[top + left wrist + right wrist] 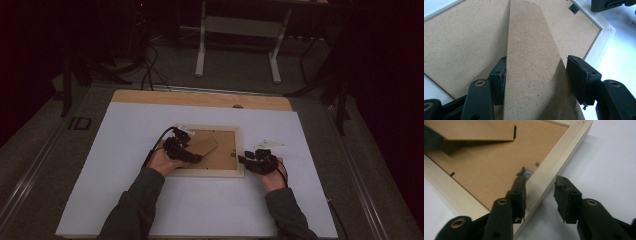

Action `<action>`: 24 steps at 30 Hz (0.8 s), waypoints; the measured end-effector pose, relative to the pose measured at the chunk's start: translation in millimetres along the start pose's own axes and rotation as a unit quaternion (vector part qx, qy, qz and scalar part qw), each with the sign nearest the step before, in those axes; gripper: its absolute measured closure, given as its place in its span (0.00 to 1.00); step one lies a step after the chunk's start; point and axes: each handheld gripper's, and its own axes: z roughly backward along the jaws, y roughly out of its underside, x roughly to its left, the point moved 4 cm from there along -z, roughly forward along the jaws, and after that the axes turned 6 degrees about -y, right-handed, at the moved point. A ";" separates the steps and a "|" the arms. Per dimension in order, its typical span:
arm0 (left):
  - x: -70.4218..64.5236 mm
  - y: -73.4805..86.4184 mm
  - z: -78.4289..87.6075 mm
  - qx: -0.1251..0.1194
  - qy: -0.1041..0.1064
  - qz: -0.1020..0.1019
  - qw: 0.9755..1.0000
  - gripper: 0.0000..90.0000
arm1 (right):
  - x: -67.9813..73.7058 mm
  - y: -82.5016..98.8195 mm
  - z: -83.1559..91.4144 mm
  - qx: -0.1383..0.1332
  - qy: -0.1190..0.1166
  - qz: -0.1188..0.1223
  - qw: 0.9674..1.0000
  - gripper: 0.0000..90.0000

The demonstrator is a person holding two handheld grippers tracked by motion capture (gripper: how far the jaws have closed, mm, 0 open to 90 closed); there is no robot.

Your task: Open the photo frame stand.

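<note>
Picture frame [210, 150] lies face down on the white tabletop [125, 200] in the high view, its brown backing board up, between the two hand-held grippers. The left hand-held gripper [192, 157] sits over the frame's near left corner, reaching inward across the backing toward the fold-out stand [202, 144]. The right hand-held gripper [245, 160] is just outside the frame's right rail, pointing at it. Dark sleeves come in from below.

From the left hand-held gripper view, the stand [531, 70] rises straight ahead between the two black jaws. The left pad [500, 75] touches the stand's edge; the right pad [580, 77] stands just beside the other edge, and I cannot tell whether it presses. The backing board [461, 45] spreads out behind, with the pale rail [602, 40] beyond to the right.

From the right hand-held gripper view, the jaws straddle the pale wooden rail [549, 175], released, with gaps on both sides. One finger [519, 192] hangs over the backing board [489, 167], just by a small metal clip [526, 173]; the other [566, 197] hangs over the tabletop outside the frame. The stand [474, 131] is well ahead, upper left
</note>
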 end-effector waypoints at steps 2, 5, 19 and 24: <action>-1.2 0.2 0.7 -0.003 -0.004 -0.002 1.000 0.45 | -0.9 -2.1 -0.4 0.000 -0.001 -0.005 1.000 0.64; -3.4 1.2 2.4 -0.010 -0.010 -0.008 1.000 0.45 | -1.8 -4.5 -1.0 0.001 -0.002 -0.010 1.000 0.62; -11.0 3.9 7.8 -0.029 -0.033 -0.031 0.999 0.45 | -4.6 -15.0 -6.6 0.008 -0.020 -0.022 1.000 0.54; -14.4 5.0 9.6 -0.037 -0.043 -0.039 0.998 0.45 | -5.2 -18.2 -9.2 0.011 -0.023 -0.025 0.999 0.50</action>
